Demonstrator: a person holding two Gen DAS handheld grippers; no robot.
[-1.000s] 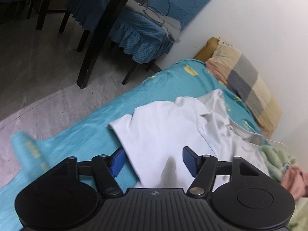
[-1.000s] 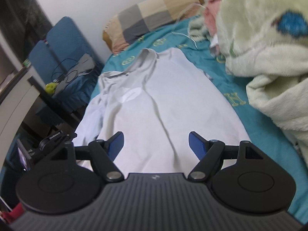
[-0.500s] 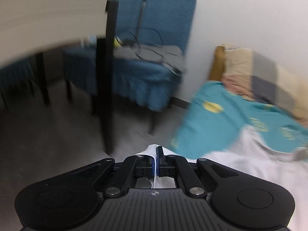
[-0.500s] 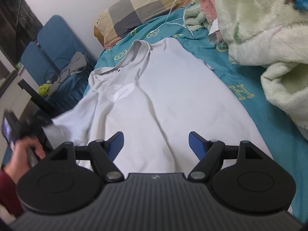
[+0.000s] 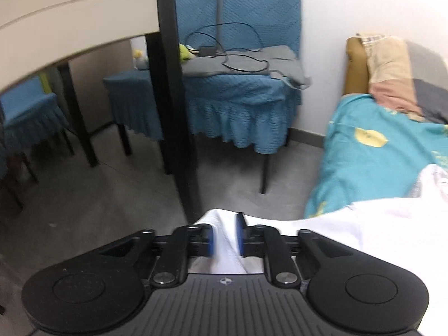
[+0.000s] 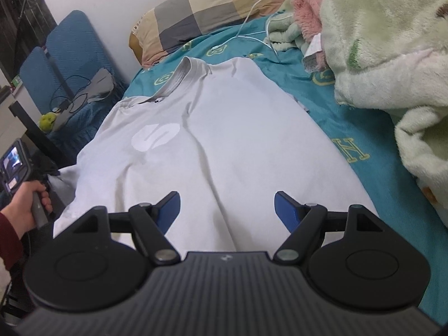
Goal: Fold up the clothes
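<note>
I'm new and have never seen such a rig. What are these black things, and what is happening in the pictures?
No robot: a person holds a two-finger gripper in each hand, each with a fisheye camera looking along its blue fingers. One picture comes from the left gripper, one from the right gripper. A white T-shirt lies on a teal bedsheet, near a checked pillow and a fluffy blanket. The left jaws have just been opening, with a sleeve between them; the right jaws stand open above the shirt, holding nothing.

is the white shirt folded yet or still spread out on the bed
Mostly spread. In the right wrist view the white shirt lies flat on the teal bedsheet, collar and chest logo showing; only its left sleeve is pulled out sideways.
</note>
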